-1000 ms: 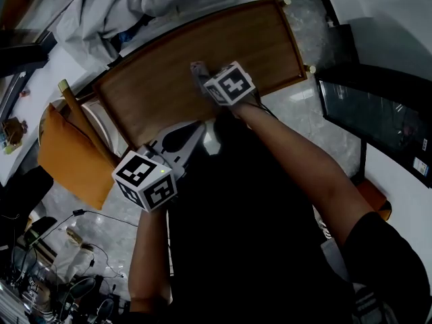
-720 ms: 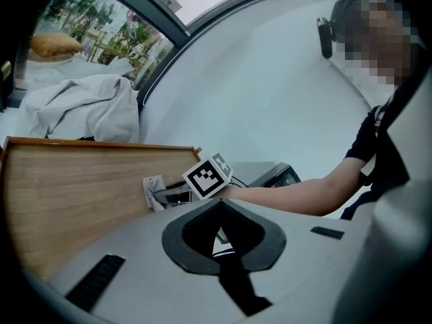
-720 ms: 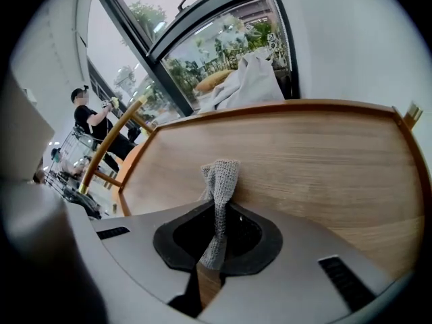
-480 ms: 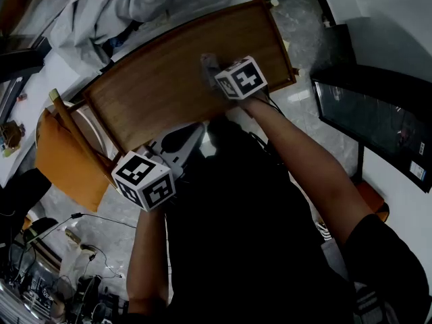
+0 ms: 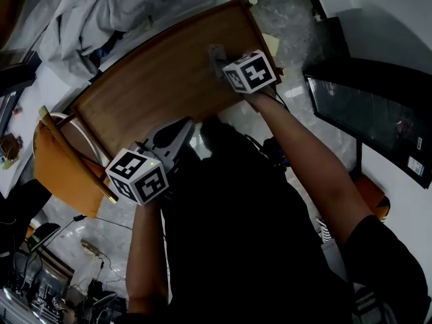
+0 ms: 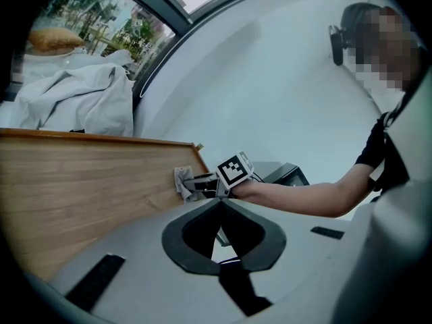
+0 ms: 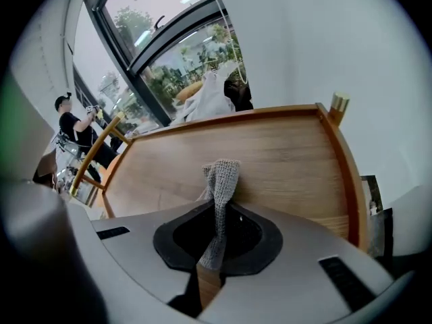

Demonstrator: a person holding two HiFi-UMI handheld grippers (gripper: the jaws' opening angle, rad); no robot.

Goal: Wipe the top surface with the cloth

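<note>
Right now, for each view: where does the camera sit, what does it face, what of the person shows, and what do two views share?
Head view: on the head, facing down at wooden top; shows forearms, left gripper, right gripper.
Left gripper view: on left gripper, looking across the top toward right gripper, right forearm.
Right gripper view: on right gripper, its jaws gripping cloth.
Shared: all show cloth, top.

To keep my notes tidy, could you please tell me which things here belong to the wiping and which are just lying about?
In use: cloth, wooden top, right gripper.
Lying about: grey sheets, orange cushion, black screen.
</note>
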